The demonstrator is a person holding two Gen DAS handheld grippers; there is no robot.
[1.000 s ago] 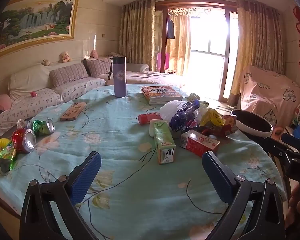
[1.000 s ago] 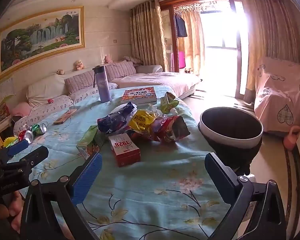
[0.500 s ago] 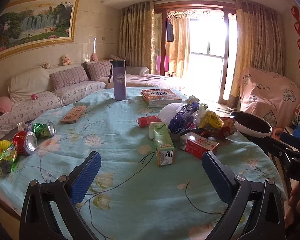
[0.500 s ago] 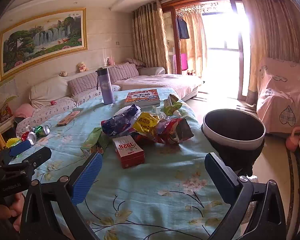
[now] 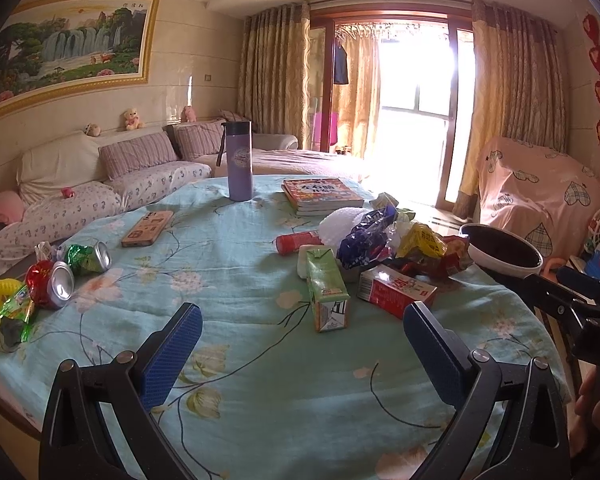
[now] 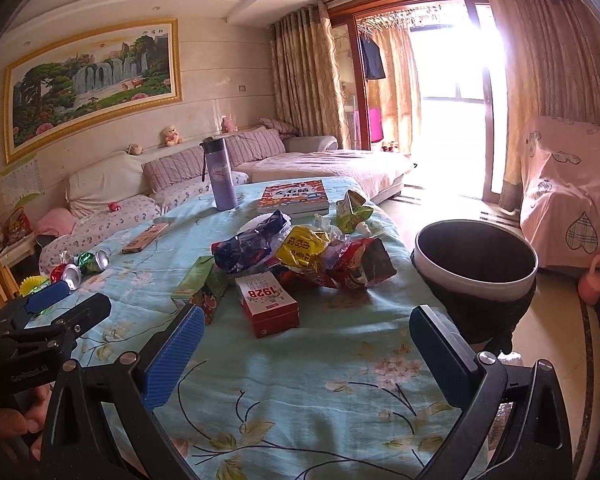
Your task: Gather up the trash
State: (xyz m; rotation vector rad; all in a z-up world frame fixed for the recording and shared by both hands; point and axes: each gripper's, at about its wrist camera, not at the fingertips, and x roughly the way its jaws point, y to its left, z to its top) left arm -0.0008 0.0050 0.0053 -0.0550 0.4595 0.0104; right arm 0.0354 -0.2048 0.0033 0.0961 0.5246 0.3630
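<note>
- The left gripper (image 5: 302,338) and the right gripper (image 6: 306,344) both hang over the near edge of the round table under its pale blue flowered cloth (image 6: 340,392), jaws spread wide and empty; I judge this a ready stance before the first pick.
- Just ahead of the right gripper lies the red-and-white "1928" carton (image 6: 268,300), nearest and unobstructed.
- Ahead of the left gripper stands the green juice carton (image 5: 326,290), touching nothing in front.
- Beyond both sits the heap of crumpled snack wrappers (image 6: 308,252), overlapping, so single pieces may drag neighbours.
- To the right gripper's right, off the table edge, the black-lined white-rimmed bin (image 6: 476,264) stands open, a short carry away.
- Far to the left gripper's left lie crushed red and green cans (image 5: 66,272).
- Farthest, the purple flask (image 5: 239,166) and stacked books (image 5: 320,196) look like keepers.
</note>
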